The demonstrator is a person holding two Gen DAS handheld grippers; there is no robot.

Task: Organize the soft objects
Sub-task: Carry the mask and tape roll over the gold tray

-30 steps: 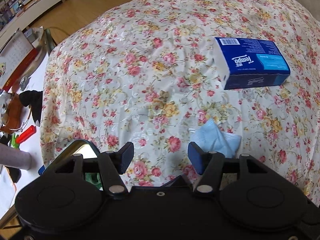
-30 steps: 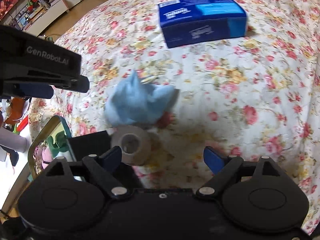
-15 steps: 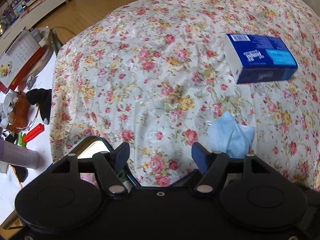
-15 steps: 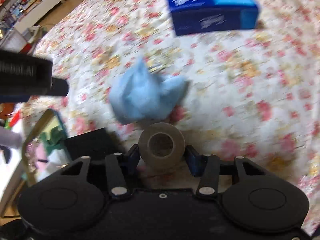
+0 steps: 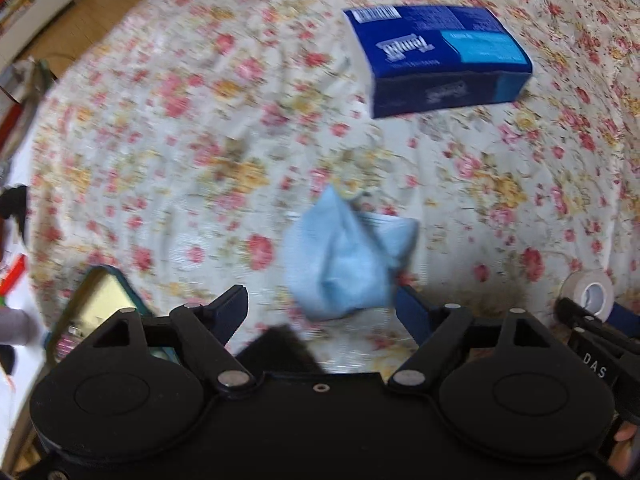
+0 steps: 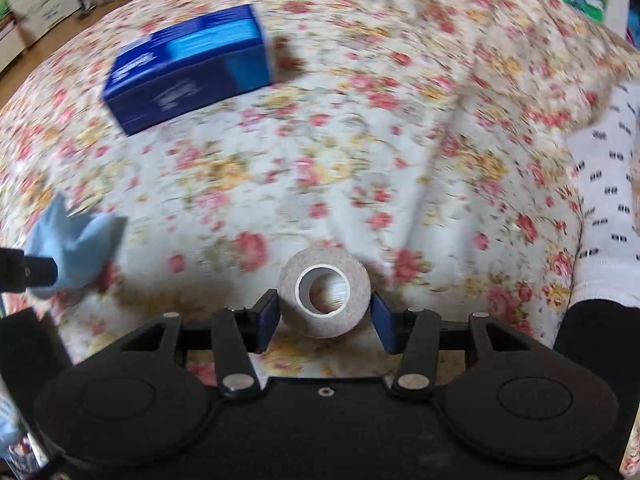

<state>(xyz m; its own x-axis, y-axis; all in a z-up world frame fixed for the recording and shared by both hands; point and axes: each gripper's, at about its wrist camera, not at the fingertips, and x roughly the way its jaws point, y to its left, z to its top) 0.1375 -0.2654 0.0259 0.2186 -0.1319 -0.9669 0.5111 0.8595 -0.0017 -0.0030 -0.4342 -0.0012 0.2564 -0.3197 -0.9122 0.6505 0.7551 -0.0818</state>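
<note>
A crumpled light-blue cloth (image 5: 348,264) lies on the floral bedspread (image 5: 200,152), just ahead of my left gripper (image 5: 320,308), which is open with the cloth near its right finger. The cloth also shows at the left of the right wrist view (image 6: 76,240). My right gripper (image 6: 325,316) is shut on a beige tape roll (image 6: 325,294), also seen at the right edge of the left wrist view (image 5: 590,294). A blue Tempo tissue box (image 5: 436,56) lies farther back on the bed, and appears in the right wrist view (image 6: 188,64).
A teal-rimmed mirror (image 5: 100,304) and a black object (image 5: 280,344) lie at the bed's near left edge. A white patterned fabric (image 6: 608,220) lies at the right. A white table with clutter (image 5: 12,272) stands left of the bed.
My right gripper closed on the tape roll and carried it to the right, away from the blue cloth. My left gripper moved right toward the cloth and stayed open.
</note>
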